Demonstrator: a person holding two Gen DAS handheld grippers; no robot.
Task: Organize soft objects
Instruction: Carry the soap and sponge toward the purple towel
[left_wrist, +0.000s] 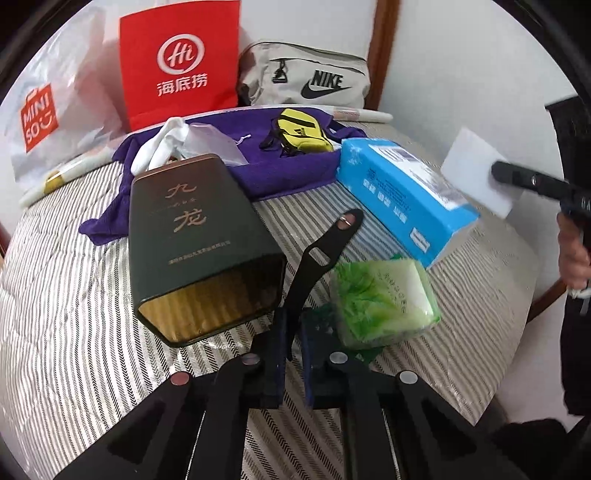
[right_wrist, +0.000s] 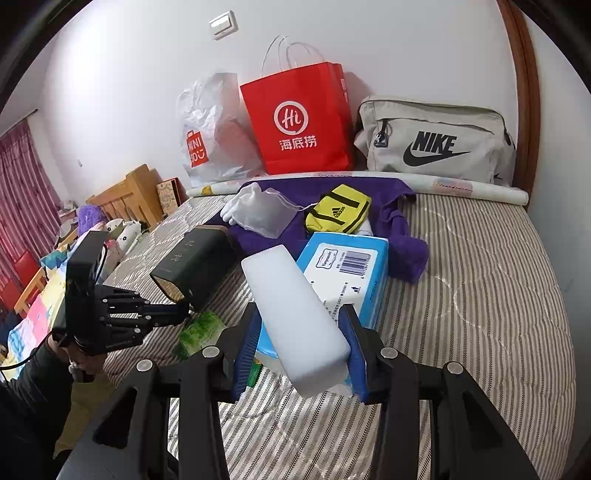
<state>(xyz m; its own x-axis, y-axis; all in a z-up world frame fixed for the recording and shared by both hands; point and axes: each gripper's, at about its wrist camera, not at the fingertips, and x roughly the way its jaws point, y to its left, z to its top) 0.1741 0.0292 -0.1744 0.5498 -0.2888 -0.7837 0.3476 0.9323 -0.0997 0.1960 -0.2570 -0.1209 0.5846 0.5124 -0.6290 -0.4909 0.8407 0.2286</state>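
Note:
My left gripper (left_wrist: 293, 328) is shut on the lower end of a black strap (left_wrist: 325, 251), which rises from the jaws over the striped bedcover (left_wrist: 74, 314). A green packet (left_wrist: 384, 299) lies just to its right and a dark green tin (left_wrist: 199, 240) just to its left. My right gripper (right_wrist: 301, 350) is shut on a white foam block (right_wrist: 295, 310), held in the air above a blue tissue pack (right_wrist: 347, 266). The left wrist view shows that block (left_wrist: 476, 173) at the right, above the blue tissue pack (left_wrist: 406, 195).
At the back lie a purple cloth (right_wrist: 402, 236), a yellow pouch (right_wrist: 338, 208), a white glove (right_wrist: 236, 203) and a mesh bag (right_wrist: 264, 218). Against the wall stand a red paper bag (right_wrist: 299, 122), a plastic bag (right_wrist: 210, 136) and a grey Nike bag (right_wrist: 436, 140).

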